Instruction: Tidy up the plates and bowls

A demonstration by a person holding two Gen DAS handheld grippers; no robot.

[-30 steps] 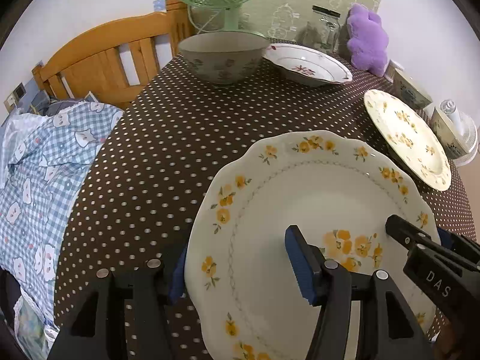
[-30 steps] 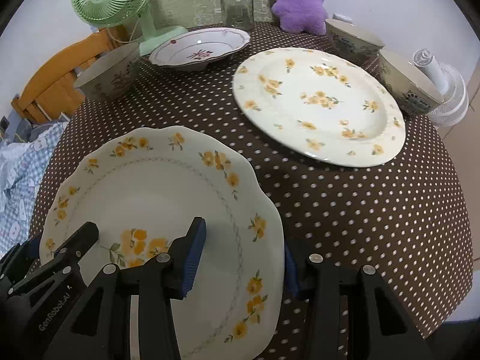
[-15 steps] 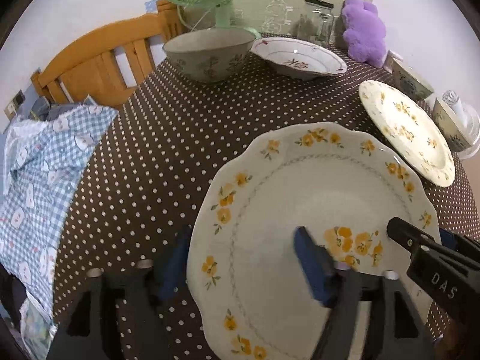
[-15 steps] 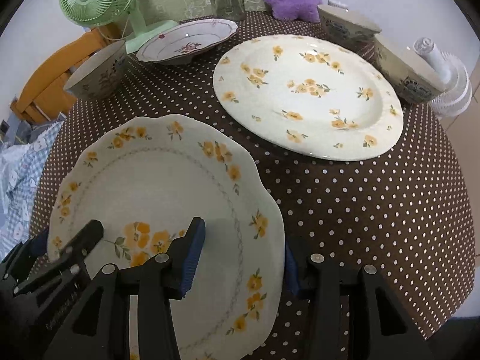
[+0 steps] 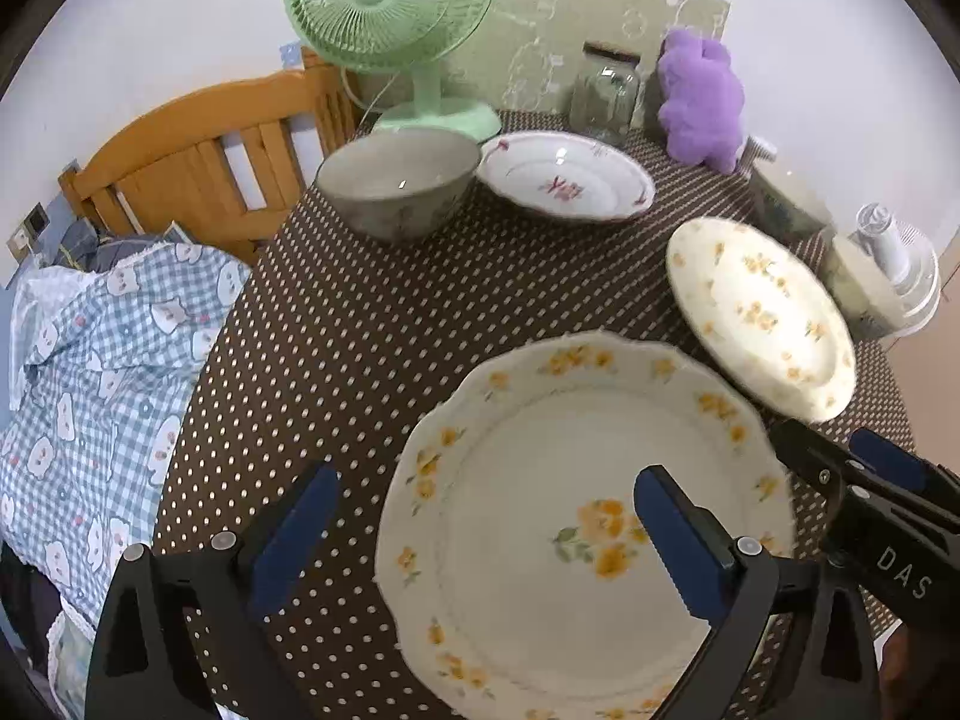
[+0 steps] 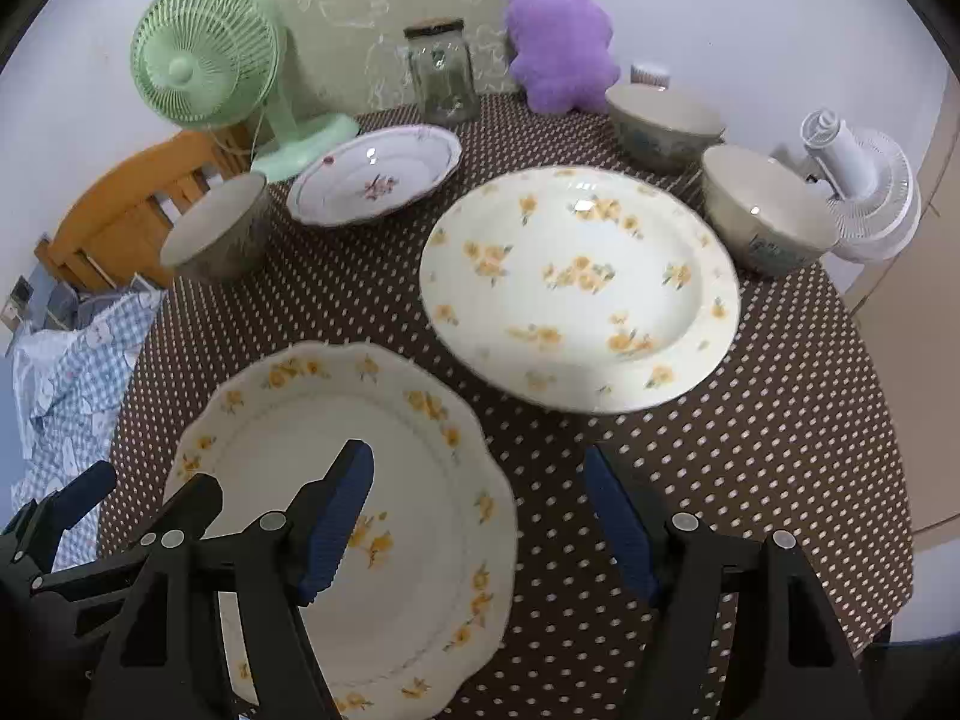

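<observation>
Currently, both the left tool (image 5: 486, 534) and right tool (image 6: 480, 516) are seen opening, released above the scalloped yellow-flowered plate (image 6: 390, 510) lying on the tabletop (image 6: 750, 450). Three bowls, the glass jar (image 6: 443, 75) and both other plates are seen empty.

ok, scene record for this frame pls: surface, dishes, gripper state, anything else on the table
surface: round table with brown polka-dot cloth
near plate: scalloped plate, yellow flowers, flat on the cloth
other plates: round floral plate; pink-flower dish
bowls: three, left bowl, two right bowls
left gripper: opening, fingers clear of the plate rim
right gripper: opening, straddling the rim, not pressing
clutter: green fan, jar, purple plush
</observation>
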